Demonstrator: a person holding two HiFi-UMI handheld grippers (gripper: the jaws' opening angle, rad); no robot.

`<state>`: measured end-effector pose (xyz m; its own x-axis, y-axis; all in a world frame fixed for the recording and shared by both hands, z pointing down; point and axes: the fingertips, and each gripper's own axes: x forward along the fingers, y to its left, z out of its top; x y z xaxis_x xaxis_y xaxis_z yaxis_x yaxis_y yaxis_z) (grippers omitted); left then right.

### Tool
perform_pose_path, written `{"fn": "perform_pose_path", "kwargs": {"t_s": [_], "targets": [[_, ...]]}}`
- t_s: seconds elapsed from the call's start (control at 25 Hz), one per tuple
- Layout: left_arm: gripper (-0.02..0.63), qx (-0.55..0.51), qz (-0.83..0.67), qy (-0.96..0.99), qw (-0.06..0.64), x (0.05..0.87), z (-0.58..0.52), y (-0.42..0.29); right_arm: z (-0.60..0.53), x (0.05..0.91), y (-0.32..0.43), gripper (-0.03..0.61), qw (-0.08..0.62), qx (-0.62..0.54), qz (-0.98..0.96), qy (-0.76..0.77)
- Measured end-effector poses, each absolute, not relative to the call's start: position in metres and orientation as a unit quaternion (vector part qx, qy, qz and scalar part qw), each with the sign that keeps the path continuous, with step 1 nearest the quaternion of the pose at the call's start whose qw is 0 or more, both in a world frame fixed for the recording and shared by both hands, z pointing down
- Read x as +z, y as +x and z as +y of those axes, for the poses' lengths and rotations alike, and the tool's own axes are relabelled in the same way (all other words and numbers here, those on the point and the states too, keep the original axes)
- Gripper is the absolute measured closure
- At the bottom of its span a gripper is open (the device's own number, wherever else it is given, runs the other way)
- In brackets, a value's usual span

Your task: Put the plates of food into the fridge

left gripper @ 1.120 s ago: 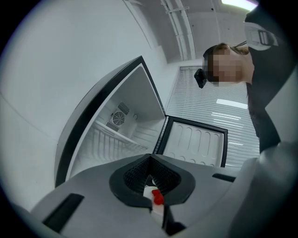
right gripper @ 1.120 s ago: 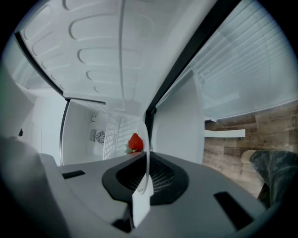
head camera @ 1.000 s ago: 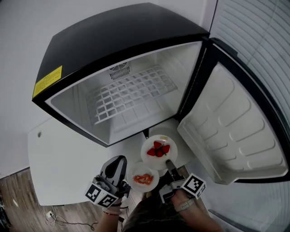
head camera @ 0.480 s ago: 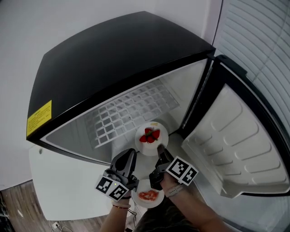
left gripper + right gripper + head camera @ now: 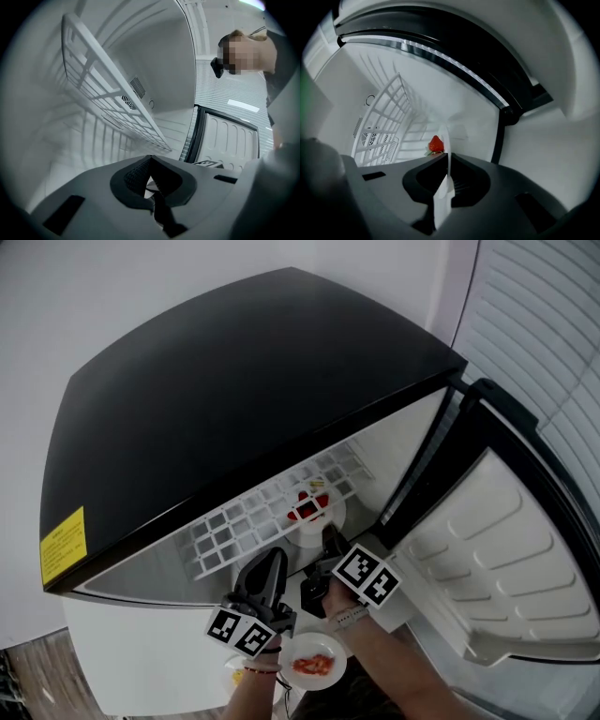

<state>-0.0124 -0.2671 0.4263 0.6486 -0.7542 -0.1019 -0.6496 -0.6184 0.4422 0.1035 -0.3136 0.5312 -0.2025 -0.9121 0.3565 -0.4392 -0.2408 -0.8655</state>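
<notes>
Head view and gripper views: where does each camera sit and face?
Head view: on the head, steeply down onto the open fridge; both grippers show.
Left gripper view: rides the left gripper, faces into the fridge; its jaws show.
Right gripper view: rides the right gripper, faces inside; jaws clamp the strawberry plate.
All share the wire shelf.
</notes>
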Motion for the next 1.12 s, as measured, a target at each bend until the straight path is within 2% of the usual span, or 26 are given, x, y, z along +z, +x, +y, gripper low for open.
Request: {"fn": "perform_pose_path", "kwargs": {"t_s": [0.24, 0.48, 0.72, 0.88, 1.12], "targets": [[0.607, -0.155, -0.388, 0.889, 0.186, 0.420, -0.270, -0.014, -0.328, 0.539, 0.109, 0.561, 0.180, -0.511, 0.577, -0.611], [0.607, -0.155, -0.382, 0.893, 0.183, 0.417, -0.267, -0.013, -0.332, 0.541, 0.112, 0.528, 0.077, -0.463, 0.593, -0.654], [0.607, -0.166, -0.383, 0.889, 0.187, 0.411, -0.263, -0.018, -0.336, 0.542, 0.122, 0.483, -0.060, -0.391, 0.598, -0.698], [0.607, -0.169, -0.383, 0.889, 0.187, 0.408, -0.258, -0.019, -0.337, 0.543, 0.124, 0.474, -0.089, -0.364, 0.596, -0.710], [0.607, -0.171, -0.388, 0.886, 0.188, 0.407, -0.252, -0.023, -0.332, 0.542, 0.130, 0.426, -0.105, -0.313, 0.609, -0.721]]}}
